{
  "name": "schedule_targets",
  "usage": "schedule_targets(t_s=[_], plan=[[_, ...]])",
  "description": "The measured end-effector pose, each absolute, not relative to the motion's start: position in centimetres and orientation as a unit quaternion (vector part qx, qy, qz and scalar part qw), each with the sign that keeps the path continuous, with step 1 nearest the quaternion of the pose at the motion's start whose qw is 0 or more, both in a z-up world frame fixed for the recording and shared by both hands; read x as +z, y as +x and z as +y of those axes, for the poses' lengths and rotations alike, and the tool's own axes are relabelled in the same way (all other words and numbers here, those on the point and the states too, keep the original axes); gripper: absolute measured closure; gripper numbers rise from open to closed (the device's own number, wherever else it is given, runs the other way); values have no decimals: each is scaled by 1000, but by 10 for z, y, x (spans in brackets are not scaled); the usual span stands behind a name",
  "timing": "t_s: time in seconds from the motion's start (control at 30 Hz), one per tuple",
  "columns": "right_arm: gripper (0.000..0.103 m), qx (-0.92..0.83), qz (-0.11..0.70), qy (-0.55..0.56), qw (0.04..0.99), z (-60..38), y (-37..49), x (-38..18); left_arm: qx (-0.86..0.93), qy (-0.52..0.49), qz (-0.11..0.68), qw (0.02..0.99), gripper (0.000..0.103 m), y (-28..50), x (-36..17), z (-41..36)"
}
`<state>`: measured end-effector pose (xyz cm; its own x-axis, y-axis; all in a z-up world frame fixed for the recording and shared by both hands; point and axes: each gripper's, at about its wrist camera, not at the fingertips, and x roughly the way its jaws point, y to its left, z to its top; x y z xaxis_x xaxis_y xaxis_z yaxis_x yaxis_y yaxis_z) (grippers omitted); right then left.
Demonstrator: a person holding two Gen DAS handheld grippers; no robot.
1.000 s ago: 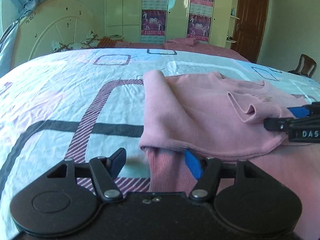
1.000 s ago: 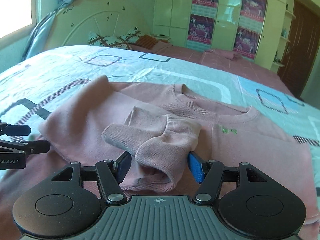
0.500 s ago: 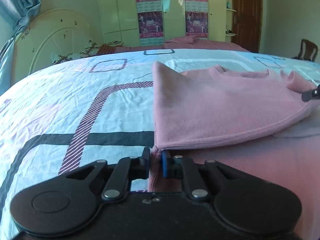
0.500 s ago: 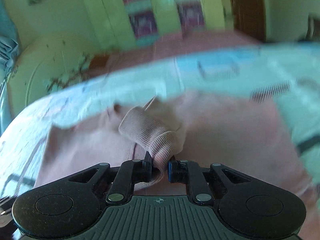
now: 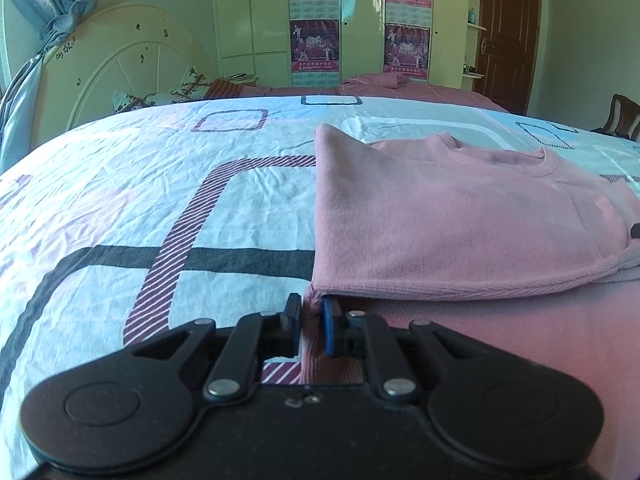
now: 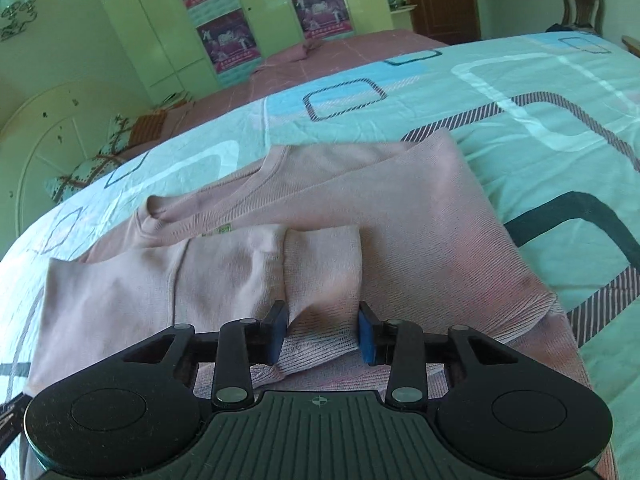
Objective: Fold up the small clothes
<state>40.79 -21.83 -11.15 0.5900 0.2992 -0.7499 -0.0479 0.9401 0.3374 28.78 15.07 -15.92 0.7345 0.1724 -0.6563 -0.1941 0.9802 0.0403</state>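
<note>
A small pink sweater (image 5: 460,224) lies on the patterned bedsheet (image 5: 160,200), its left side folded over the body. My left gripper (image 5: 311,326) is shut on the ribbed hem at the sweater's lower left corner. In the right wrist view the sweater (image 6: 420,220) lies flat with a sleeve folded across it, and the ribbed sleeve cuff (image 6: 324,280) lies between the fingers of my right gripper (image 6: 322,334). The right jaws stand open around the cuff without pinching it.
The bedsheet (image 6: 540,100) stretches wide on all sides of the sweater. A white headboard (image 5: 120,64) and pillows stand at the far left. Wardrobes with posters (image 5: 316,24), a brown door (image 5: 508,32) and a wooden chair (image 5: 620,116) are behind the bed.
My right gripper carried the sleeve cuff across the sweater, laid it flat and opened. My left gripper closed on the hem corner and stays shut there.
</note>
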Motion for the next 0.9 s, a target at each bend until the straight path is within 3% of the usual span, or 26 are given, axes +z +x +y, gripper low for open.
schedule_targets(t_s=[0.07, 0.27, 0.33, 0.4, 0.43, 0.47, 0.53, 0.77, 0.9], plan=[[96, 109, 445, 139, 878, -216, 409, -113, 101, -15, 351, 931, 92, 288, -160, 150], [96, 109, 418, 66, 899, -213, 400, -107, 98, -27, 358, 928, 92, 288, -157, 150], [95, 127, 445, 75, 883, -217, 404, -114, 88, -45, 365, 926, 78, 287, -153, 154], [77, 126, 434, 91, 887, -224, 403, -109, 79, -72, 374, 921, 72, 284, -147, 159], [53, 122, 427, 99, 890, -227, 402, -105, 78, -82, 374, 920, 65, 282, -144, 162], [40, 118, 415, 106, 896, -231, 402, -101, 78, -90, 372, 921, 60, 280, -140, 163], [40, 115, 406, 110, 900, -234, 407, -96, 84, -106, 357, 924, 45, 278, -132, 166], [41, 113, 437, 117, 885, -230, 440, -113, 85, -152, 342, 923, 44, 334, -124, 178], [60, 109, 441, 108, 884, -225, 448, -123, 90, -180, 355, 913, 45, 379, -139, 187]])
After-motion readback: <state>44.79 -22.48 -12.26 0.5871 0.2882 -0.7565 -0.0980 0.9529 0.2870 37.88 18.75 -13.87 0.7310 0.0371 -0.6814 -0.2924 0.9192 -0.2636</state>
